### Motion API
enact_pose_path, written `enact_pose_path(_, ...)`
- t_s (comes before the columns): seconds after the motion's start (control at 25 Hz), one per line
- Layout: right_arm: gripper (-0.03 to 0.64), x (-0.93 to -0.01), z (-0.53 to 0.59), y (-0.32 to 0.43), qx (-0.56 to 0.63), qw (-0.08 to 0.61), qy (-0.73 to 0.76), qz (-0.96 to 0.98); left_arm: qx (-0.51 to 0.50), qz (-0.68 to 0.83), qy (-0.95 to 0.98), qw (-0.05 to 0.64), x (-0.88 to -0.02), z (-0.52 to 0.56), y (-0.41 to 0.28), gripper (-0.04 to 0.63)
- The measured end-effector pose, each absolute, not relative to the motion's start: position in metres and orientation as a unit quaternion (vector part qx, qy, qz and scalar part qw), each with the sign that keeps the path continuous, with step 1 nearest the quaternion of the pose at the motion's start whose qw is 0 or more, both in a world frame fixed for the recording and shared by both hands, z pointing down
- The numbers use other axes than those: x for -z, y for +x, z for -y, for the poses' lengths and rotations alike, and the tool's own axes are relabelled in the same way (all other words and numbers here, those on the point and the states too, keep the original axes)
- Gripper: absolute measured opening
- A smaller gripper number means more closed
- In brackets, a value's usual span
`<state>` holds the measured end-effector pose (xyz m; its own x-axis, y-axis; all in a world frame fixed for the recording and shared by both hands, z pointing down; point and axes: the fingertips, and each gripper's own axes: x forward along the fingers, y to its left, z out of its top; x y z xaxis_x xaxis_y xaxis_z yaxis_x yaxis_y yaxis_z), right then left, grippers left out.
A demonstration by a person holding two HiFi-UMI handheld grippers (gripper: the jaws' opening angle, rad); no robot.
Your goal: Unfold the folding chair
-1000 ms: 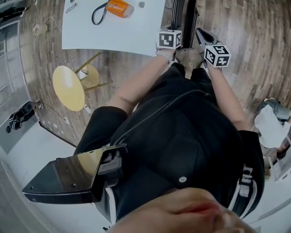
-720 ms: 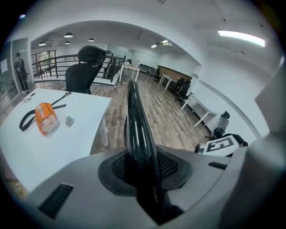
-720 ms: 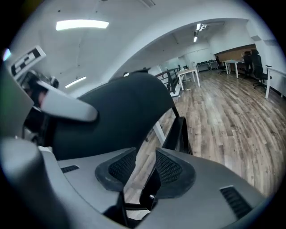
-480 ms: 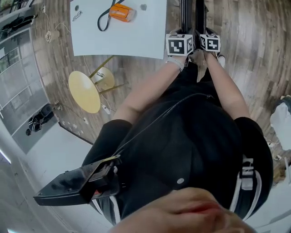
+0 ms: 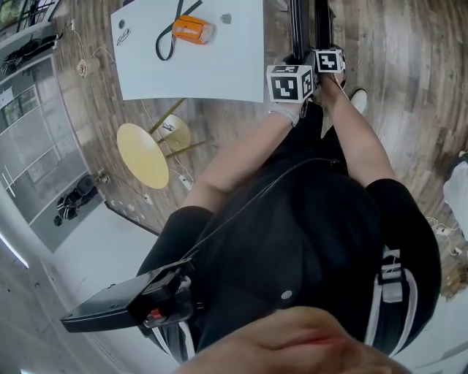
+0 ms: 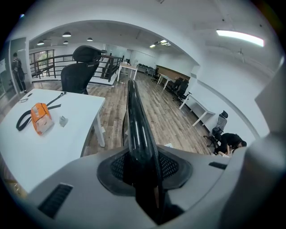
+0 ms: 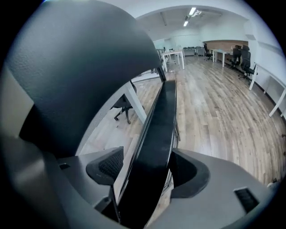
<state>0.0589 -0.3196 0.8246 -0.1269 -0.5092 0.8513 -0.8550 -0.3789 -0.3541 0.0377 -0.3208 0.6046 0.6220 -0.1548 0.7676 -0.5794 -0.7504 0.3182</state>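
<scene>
The folding chair stands folded in front of me; its two black frame members (image 5: 306,22) run off the top of the head view. My left gripper (image 6: 143,166) has its pads on a glossy black tube of the chair (image 6: 135,114), and its jaws are opening slightly. My right gripper (image 7: 149,173) straddles a flat black bar of the chair (image 7: 163,112). Its jaws are opening, with a gap between the left pad and the bar. In the head view the left marker cube (image 5: 290,82) sits nearer me than the right marker cube (image 5: 329,60).
A white table (image 5: 227,69) left of the chair carries an orange object (image 5: 191,29) and a black strap (image 5: 167,40). A yellow round stool (image 5: 142,155) stands on the wood floor. A black office chair (image 6: 81,67) stands behind the table, and desks line the room.
The right marker cube has moved away from me down the chair frame, past the left cube. The left cube has shifted only slightly.
</scene>
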Motion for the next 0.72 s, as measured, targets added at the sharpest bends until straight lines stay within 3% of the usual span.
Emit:
enact_pose_path(0.16,0.291,-0.832,0.330,0.073,-0.500,0.190,0.649,0.541,-0.374,0.217,0.860,0.271,-0.605,0.322,0.038,0.094)
enact_pose_path(0.28,0.221,-0.838,0.322,0.065,-0.526,0.176,0.641,0.530,-0.373,0.214,0.864,0.261,-0.606,0.324,0.038,0.095)
enact_pose_path(0.36,0.215,-0.836,0.318,0.047,-0.562,0.133,0.616,0.536,-0.368,0.216,0.866,0.260,-0.605,0.324,0.037,0.095)
enact_pose_path(0.72,0.213,-0.839,0.292,0.114,-0.499,0.136,0.658,0.547,-0.354,0.211,0.873,0.259,-0.607,0.328,0.031,0.094)
